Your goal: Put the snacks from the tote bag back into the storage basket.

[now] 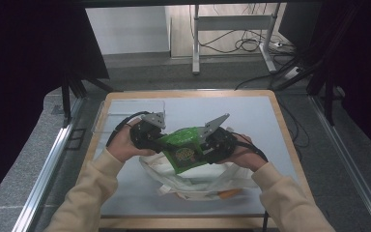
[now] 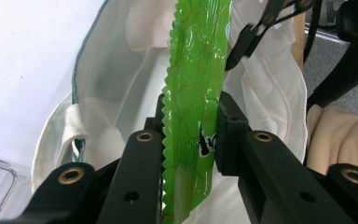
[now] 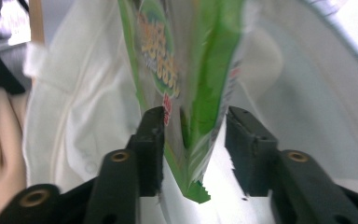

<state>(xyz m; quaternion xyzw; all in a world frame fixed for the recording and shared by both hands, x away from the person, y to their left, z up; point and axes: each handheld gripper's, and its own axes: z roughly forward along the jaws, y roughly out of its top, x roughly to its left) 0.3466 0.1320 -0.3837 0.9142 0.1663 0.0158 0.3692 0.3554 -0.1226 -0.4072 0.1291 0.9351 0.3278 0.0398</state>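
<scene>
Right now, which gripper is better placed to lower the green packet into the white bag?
Probably left. The left gripper pinches the packet, while the right gripper has a gap beside it. The bag lies just below.

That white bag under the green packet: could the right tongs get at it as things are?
Probably yes. The right tongs stand open around the green packet's end, not pinching it, and the white bag lies just below; they'd need only draw off the packet, which the left tongs grip.
</scene>
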